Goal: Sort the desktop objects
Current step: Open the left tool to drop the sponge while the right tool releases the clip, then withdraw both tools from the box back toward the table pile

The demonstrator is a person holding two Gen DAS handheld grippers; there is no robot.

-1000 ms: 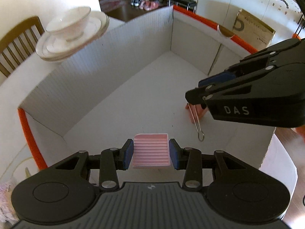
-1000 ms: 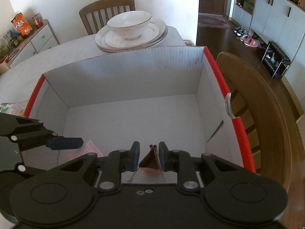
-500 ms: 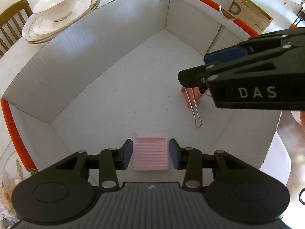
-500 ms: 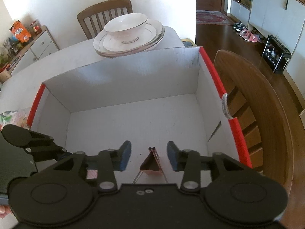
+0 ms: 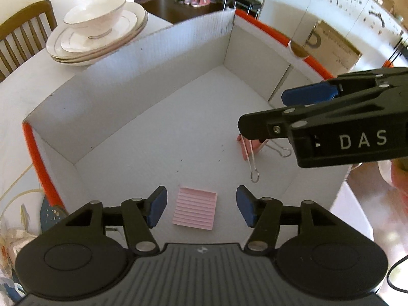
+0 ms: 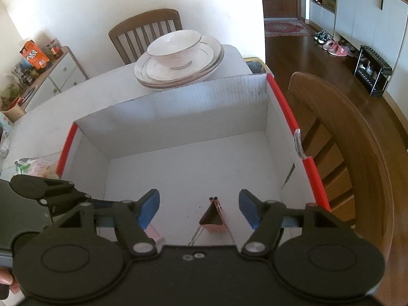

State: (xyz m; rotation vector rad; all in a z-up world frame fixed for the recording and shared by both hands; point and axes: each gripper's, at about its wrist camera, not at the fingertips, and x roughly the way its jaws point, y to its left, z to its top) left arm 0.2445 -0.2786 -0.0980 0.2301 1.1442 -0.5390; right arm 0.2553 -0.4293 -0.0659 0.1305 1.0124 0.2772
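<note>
A white cardboard box [image 5: 107, 94] with red-edged rims holds two things on its floor. A ribbed pink pad [image 5: 195, 211] lies flat below my left gripper [image 5: 201, 209], whose jaws are opening and stand apart from the pad on both sides. A pink binder clip [image 6: 213, 216] with wire handles rests on the box floor [image 6: 193, 163] under my right gripper [image 6: 199, 209]; its jaws are opening too, clear of the clip. The same clip [image 5: 251, 144] shows in the left wrist view, partly hidden behind the right gripper [image 5: 262, 117].
A bowl on stacked plates [image 6: 178, 58] sits on the table behind the box. A wooden chair [image 6: 357, 158] stands right of the box, another chair [image 6: 145, 33] behind the table. Crumpled wrappers [image 6: 35, 165] lie left of the box.
Both grippers have let go: the left released the pink pad, the right the binder clip, and both things now lie on the box floor. The left gripper has risen a little.
</note>
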